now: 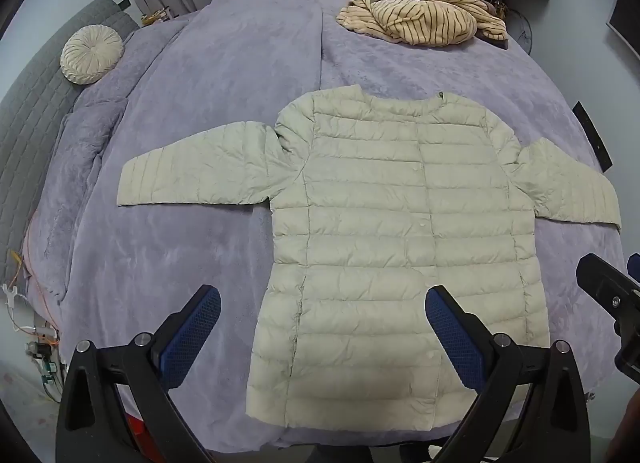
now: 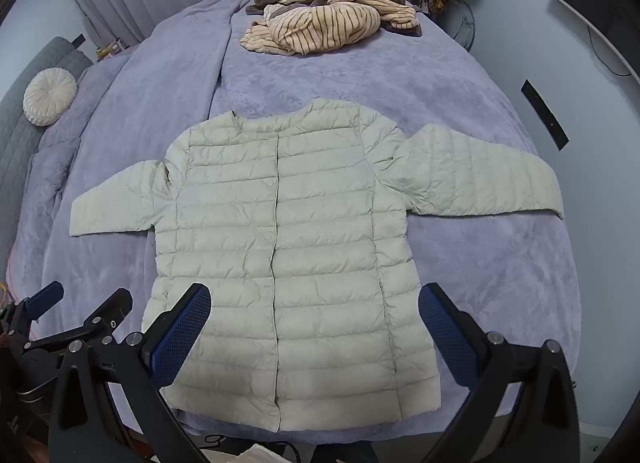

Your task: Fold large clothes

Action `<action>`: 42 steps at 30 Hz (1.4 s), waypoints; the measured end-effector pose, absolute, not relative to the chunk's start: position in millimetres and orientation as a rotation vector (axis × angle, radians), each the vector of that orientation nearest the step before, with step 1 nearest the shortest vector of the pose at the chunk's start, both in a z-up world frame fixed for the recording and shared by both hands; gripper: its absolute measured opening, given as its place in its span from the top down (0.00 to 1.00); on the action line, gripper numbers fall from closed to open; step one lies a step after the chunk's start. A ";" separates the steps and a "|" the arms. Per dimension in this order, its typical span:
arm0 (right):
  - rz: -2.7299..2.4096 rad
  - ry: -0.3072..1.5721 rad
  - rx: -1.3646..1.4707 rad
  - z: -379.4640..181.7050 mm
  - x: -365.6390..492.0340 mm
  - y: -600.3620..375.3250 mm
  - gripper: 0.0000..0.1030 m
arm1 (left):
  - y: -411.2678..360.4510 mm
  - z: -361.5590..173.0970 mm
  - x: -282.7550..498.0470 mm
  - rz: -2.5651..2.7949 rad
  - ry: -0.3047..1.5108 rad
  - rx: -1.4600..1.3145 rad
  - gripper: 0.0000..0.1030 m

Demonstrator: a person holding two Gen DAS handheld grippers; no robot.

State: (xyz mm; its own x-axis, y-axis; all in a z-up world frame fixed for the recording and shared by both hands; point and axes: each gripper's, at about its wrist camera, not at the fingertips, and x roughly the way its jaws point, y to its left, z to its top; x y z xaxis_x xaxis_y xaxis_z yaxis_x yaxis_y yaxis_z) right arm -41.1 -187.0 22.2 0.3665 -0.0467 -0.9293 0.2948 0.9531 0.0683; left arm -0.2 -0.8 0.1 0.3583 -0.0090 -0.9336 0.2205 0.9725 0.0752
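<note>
Left wrist view showed a pale beige quilted down jacket lying flat, front up and buttoned, on a bed with a lavender plush cover. Both sleeves extended sideways, left and right, and the hem lay at the near edge of the bed. The left gripper hovered above the near hem, its blue-padded fingers spread fully apart and holding nothing. The right gripper appeared at the right edge of this view.

Right wrist view showed the same jacket from further right. The right gripper was likewise wide open and empty above the hem, and the left gripper stood to its left.

A crumpled cream-and-brown striped garment lay at the far end of the bed, well apart from the jacket. A round pleated cream cushion rested far left against a grey quilted headboard.
</note>
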 end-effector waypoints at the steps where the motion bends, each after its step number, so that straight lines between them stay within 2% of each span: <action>1: -0.223 1.181 0.240 21.9 -41.1 -186.7 0.00 | -1.2 0.2 -0.3 -0.157 1.197 0.203 0.00; 42: -0.246 1.169 0.211 15.5 -44.4 -178.5 0.00 | 5.5 5.5 1.3 -0.151 1.179 0.184 0.00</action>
